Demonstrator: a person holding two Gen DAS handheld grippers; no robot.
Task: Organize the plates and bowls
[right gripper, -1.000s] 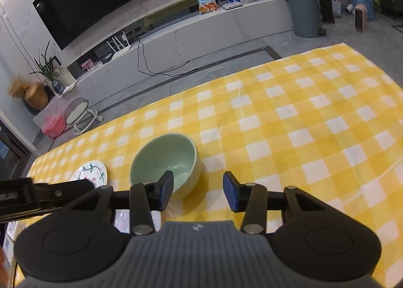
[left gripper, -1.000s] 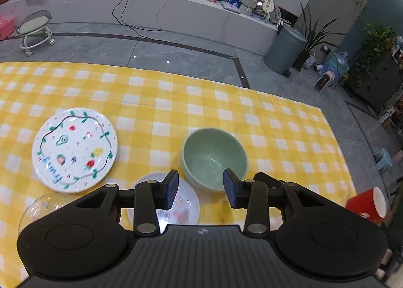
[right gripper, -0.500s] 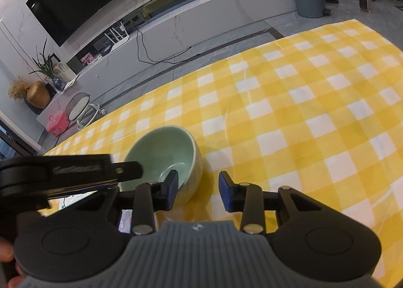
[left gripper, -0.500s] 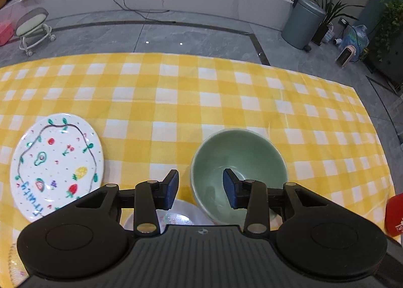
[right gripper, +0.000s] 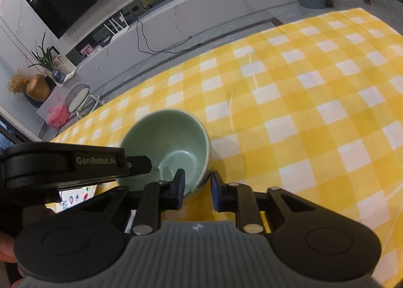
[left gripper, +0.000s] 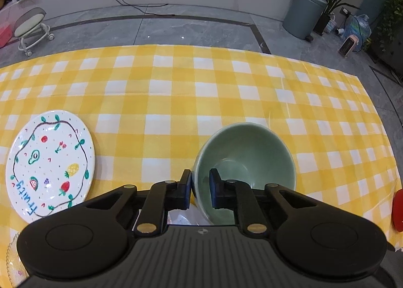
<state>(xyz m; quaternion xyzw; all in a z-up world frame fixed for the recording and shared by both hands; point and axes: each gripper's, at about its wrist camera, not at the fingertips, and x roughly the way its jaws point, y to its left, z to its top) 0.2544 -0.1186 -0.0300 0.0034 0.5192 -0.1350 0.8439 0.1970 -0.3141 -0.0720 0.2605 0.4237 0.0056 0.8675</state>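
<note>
Left wrist view: my left claw (left gripper: 200,188) straddles the near-left rim of the green bowl (left gripper: 248,162), 1 finger outside the wall, 1 inside, the gap narrowed almost to the wall's thickness. I judge it pinched on the rim, or all but. The bowl sits on the yellow checked bench (left gripper: 176,101) at about 5 o'clock in this view. The painted fruit plate (left gripper: 50,164) lies flat at 8 o'clock, well apart from the bowl. A second white plate (left gripper: 186,216) peeks out just under the claw, and something red (left gripper: 398,210) shows at the right edge.

I expect the bowl to be glazed ceramic: stiff, fairly heavy, slick and chippable. The rim is the only thin place to grip, so a firm, level pinch matters.

Right wrist view: my right claw (right gripper: 197,191) reaches from the opposite side, angled down, its left finger over the bowl's (right gripper: 166,147) near rim and its right finger outside. The jaws stand partly apart, and I cannot tell whether they touch the wall. The left claw (right gripper: 141,163) enters from 9 o'clock, its tip dipping inside the bowl.
</note>
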